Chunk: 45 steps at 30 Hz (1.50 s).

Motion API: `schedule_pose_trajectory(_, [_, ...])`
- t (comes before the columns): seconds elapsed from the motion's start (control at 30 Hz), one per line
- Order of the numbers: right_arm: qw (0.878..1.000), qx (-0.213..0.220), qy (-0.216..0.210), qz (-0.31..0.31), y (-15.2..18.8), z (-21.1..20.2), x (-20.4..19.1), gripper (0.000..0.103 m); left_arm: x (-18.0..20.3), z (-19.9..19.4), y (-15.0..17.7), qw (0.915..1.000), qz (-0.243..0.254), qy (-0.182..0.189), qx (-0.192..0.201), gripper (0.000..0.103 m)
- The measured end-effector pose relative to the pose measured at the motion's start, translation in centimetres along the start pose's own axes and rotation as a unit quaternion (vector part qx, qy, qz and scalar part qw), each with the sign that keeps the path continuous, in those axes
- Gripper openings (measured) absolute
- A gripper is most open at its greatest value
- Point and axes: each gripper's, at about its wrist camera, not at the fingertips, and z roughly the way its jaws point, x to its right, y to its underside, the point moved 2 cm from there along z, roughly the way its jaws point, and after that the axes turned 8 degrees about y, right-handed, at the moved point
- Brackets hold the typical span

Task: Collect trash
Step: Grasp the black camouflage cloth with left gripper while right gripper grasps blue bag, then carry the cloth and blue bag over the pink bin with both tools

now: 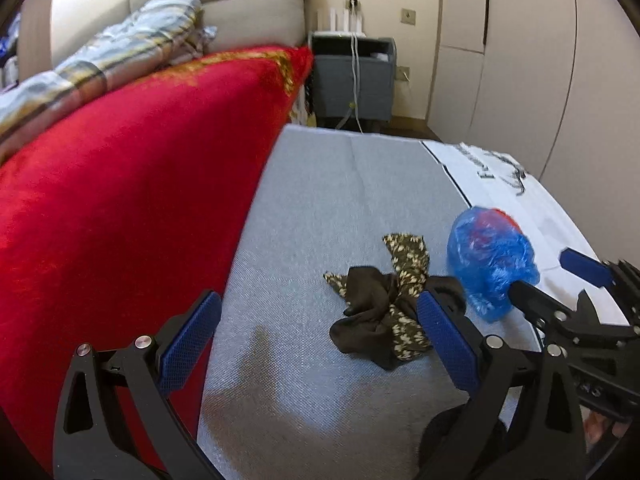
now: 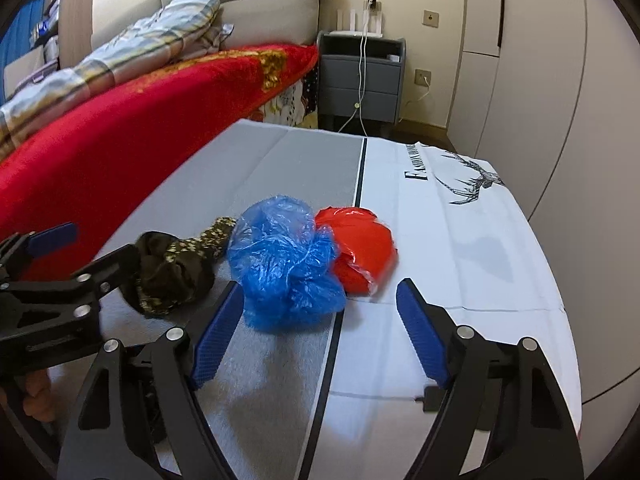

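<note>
Three pieces of trash lie on a table covered with a cloth (image 2: 460, 248) that is grey on one side and white with black print on the other. The first is a crumpled dark fabric piece (image 1: 380, 312) with a small light pattern, lying on the grey part. Just beside it, to the right, is a crumpled blue plastic bag (image 2: 286, 268), which sits across the dark stripe between the grey and the white parts. Touching the blue bag on its far right side is a red plastic bag (image 2: 362, 250), which rests on the white part; in the left wrist view only a little of the red shows behind the blue. The left gripper (image 1: 316, 344) is wide open and holds nothing. Its right finger is close to the dark fabric piece, and its left finger is near the edge of a big red blanket (image 1: 120, 200) that hangs beside the table. The right gripper (image 2: 320, 332) is also wide open and empty. The blue plastic bag lies just ahead of the gap between its two fingers, nearer to the left finger, and I cannot tell if that finger touches the bag. Behind the table I see a beige sofa (image 2: 248, 12) with a checked blanket (image 2: 132, 48) on it, a grey bedside cabinet (image 2: 362, 80) with white cables hanging down its front, and pale wardrobe doors (image 2: 540, 80) on the right.
</note>
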Motion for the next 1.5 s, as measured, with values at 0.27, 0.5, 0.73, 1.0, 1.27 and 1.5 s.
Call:
schedule_pose_trajectory(0.27, [0.998, -0.044, -0.027, -0.021, -0.3, 2.1, -1.3, 0.040, 0.6, 1.2, 0.3, 0.9987, -0.004, 0.046, -0.020, 0.090])
schedule_pose_trajectory(0.5, [0.999, -0.027, -0.030, -0.019, -0.2, 1.3, -1.2, 0.005, 2.0, 0.6, 0.6, 0.9952, 0.021, 0.094, -0.013, 0.005])
schedule_pose_trajectory(0.73, [0.999, -0.005, -0.031, 0.009, -0.3, 0.3, -0.1, 0.005, 2.1, -0.8, 0.2, 0.9963, 0.020, 0.083, 0.011, 0.005])
schedule_pose_trajectory(1.0, [0.996, 0.045, -0.072, 0.037, -0.2, -6.8, 1.9, 0.005, 2.0, -4.9, -2.4, 0.9930, -0.009, 0.100, 0.061, 0.005])
schedule_pose_trajectory(1.27, [0.993, 0.076, -0.080, 0.045, 0.5, -17.3, 6.3, 0.005, 4.0, -13.4, -4.5, 0.9855, -0.005, 0.129, 0.111, 0.005])
schedule_pose_trajectory(1.5, [0.997, 0.048, -0.046, 0.039, 8.2, -27.7, 11.3, 0.005, 9.1, -22.3, -3.8, 0.9810, 0.050, 0.143, 0.121, 0.005])
